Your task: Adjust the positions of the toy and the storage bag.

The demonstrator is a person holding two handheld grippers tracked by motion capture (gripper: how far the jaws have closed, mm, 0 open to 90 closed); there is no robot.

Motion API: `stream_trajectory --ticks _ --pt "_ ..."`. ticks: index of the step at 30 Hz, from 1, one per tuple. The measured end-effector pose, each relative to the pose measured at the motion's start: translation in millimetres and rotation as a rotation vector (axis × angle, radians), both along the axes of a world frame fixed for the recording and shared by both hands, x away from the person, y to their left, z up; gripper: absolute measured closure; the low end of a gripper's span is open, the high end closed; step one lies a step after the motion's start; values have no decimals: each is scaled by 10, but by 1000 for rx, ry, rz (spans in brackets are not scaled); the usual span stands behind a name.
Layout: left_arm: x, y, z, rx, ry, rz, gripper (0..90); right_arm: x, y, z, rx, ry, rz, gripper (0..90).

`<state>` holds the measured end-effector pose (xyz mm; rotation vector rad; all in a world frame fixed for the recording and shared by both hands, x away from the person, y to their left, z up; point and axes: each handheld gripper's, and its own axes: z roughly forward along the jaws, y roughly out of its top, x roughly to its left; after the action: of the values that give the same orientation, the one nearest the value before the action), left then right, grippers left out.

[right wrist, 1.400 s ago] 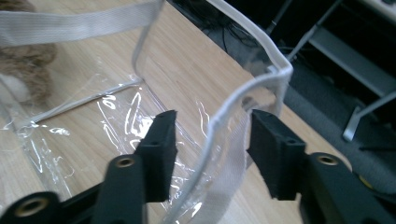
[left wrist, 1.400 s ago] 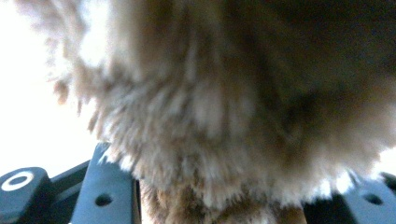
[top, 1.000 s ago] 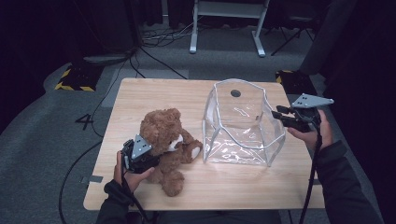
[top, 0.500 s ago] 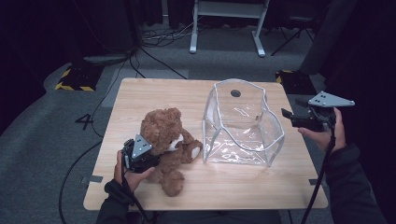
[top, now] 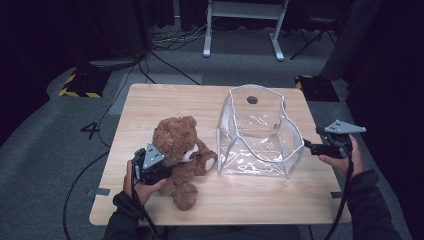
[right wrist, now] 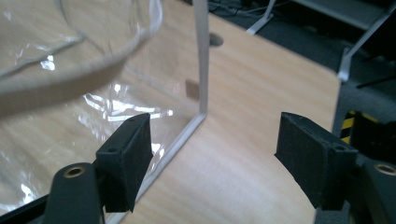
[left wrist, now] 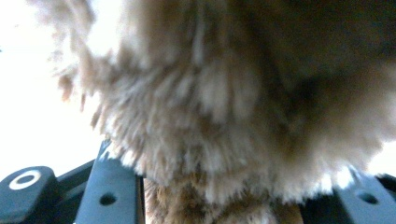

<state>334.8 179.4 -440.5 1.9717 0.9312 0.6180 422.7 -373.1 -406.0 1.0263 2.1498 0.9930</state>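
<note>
A brown teddy bear [top: 180, 150] sits on the wooden table [top: 165, 105], left of middle. My left gripper [top: 166, 168] presses into its side from the left; in the left gripper view, fur [left wrist: 224, 102] bulges between the two jaws, which grip it. A clear plastic bag [top: 257, 135] with white trim stands open to the right of the bear. My right gripper [top: 307, 146] hovers open just off the bag's right rim. In the right gripper view, the bag's corner seam [right wrist: 201, 60] stands ahead of the left jaw, with nothing between the fingers [right wrist: 126, 158].
A round hole [top: 252, 99] in the tabletop lies behind the bag. Beyond the far edge a white stand [top: 240, 30] and cables rest on the grey floor. Yellow-black blocks [top: 80, 85] sit off both far corners.
My right gripper has let go of the bag's right rim, drawn back to the right and dropped a little. The bag has settled wider. The left gripper and bear have stayed put.
</note>
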Motion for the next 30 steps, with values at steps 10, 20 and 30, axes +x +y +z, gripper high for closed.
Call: stream_trajectory --ticks 10,20,30 --pt "8 -11 6 -7 3 -1 524 -126 -98 -575 -19 97 32 245" --pt "-15 -52 -2 -3 -16 -3 537 -382 -132 -886 16 130 61 212" --pt "-20 -52 -8 -11 -24 -1 540 -467 -145 -1039 21 154 52 187"
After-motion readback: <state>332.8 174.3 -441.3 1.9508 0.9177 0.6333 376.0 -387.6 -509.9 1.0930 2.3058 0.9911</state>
